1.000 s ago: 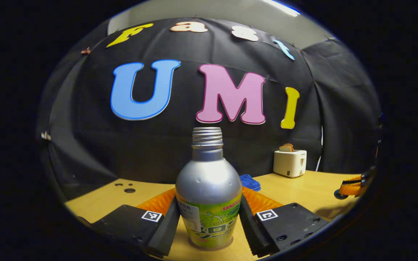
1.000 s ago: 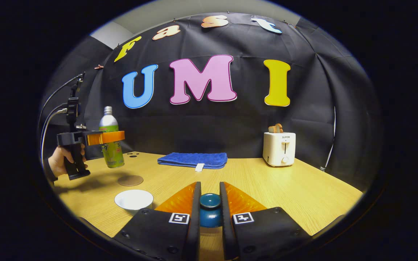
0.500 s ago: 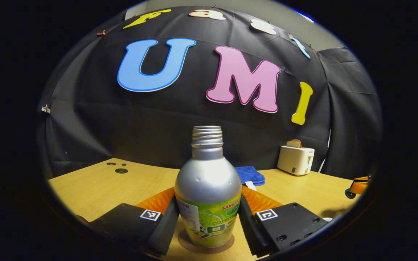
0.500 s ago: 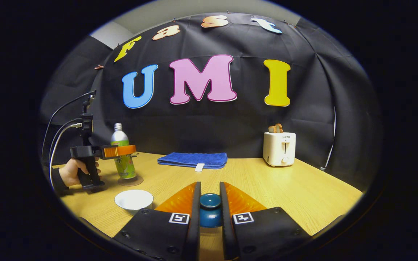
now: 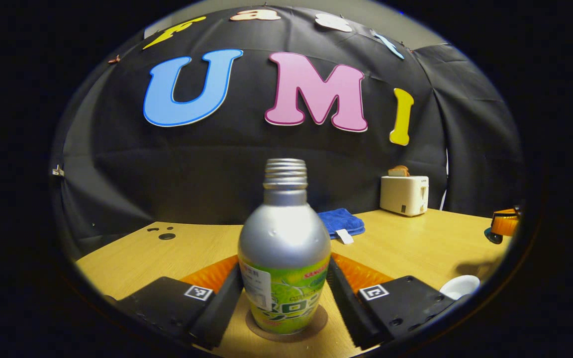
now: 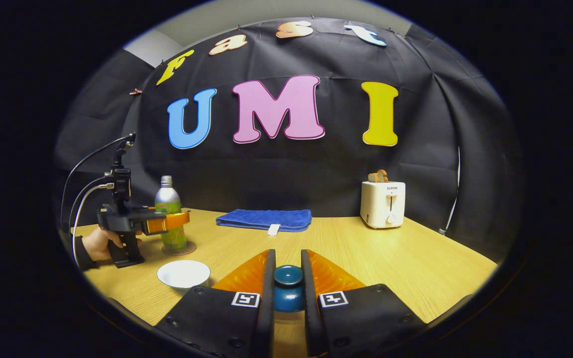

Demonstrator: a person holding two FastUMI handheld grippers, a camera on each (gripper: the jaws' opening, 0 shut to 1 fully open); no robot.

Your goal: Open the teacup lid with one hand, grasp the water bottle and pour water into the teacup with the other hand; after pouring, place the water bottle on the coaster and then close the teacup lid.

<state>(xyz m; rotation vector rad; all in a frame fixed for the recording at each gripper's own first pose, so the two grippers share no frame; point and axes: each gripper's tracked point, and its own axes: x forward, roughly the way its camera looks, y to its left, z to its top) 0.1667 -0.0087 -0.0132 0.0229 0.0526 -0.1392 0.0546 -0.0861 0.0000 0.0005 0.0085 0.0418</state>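
Behind the fingers [image 6: 268,293] of the right gripper [image 6: 287,293], black blocks are seen, each marked with a square tag and set with screws. The left gripper [image 6: 167,223] has a black pistol handle, cables looped behind it, and a dark sleeve [image 6: 80,248] is worn.

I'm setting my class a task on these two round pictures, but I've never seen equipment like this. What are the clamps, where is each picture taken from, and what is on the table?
There is no robot: a person holds a two-finger gripper in each hand, and a camera rides on each one, looking along its fingers. In the left gripper view, the left gripper is closed on a water bottle standing on a round coaster. In the right gripper view, the right gripper pinches the knob of a teacup lid, and the person's hand with the other gripper shows farther off. On the wooden table are a white teacup, a folded blue towel and a toaster.
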